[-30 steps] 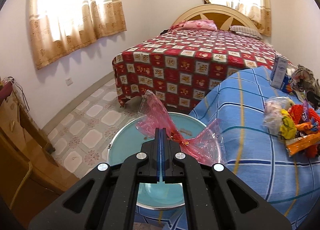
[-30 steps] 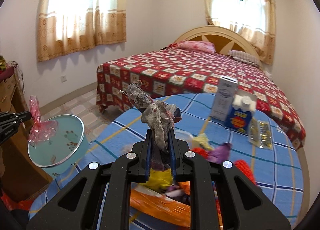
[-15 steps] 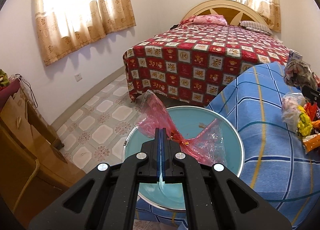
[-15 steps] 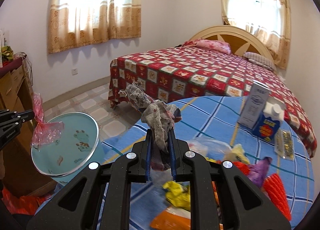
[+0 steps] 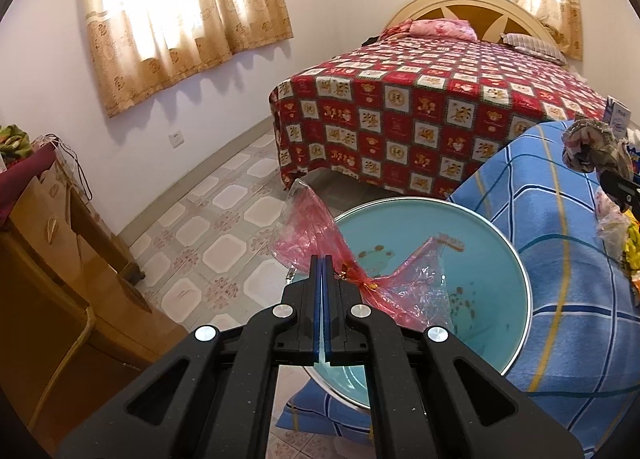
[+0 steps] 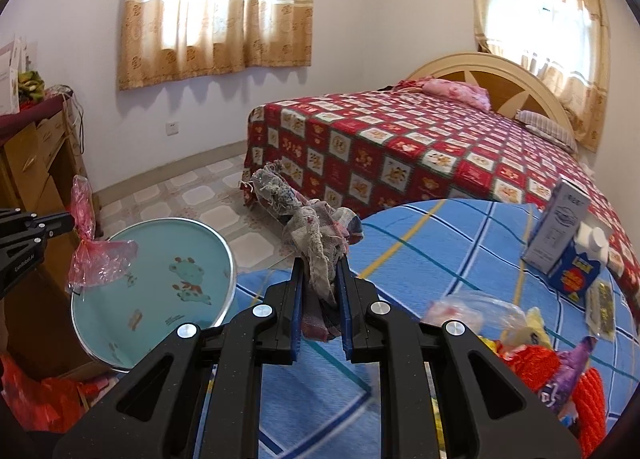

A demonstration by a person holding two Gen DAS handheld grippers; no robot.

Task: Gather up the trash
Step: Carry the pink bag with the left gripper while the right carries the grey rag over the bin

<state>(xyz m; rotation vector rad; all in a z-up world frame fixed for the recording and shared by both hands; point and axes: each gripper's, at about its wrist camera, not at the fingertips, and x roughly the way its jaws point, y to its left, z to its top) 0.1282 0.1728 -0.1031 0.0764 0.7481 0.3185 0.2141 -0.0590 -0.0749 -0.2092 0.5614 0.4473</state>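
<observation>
Left gripper [image 5: 322,259] clamps red cellophane wrapper [image 5: 360,283] over teal basin [image 5: 496,299]; right gripper [image 6: 320,263] grips frayed rag [image 6: 316,231]. Carton lettering illegible.

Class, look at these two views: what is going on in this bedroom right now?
A person is clearing litter off a blue checked blanket with a gripper in each hand. The left gripper is shut on a pink plastic wrapper, held above the light blue basin. The right gripper is shut on a crumpled rag, held over the blanket near the basin. More wrappers and two cartons remain on the blanket.
</observation>
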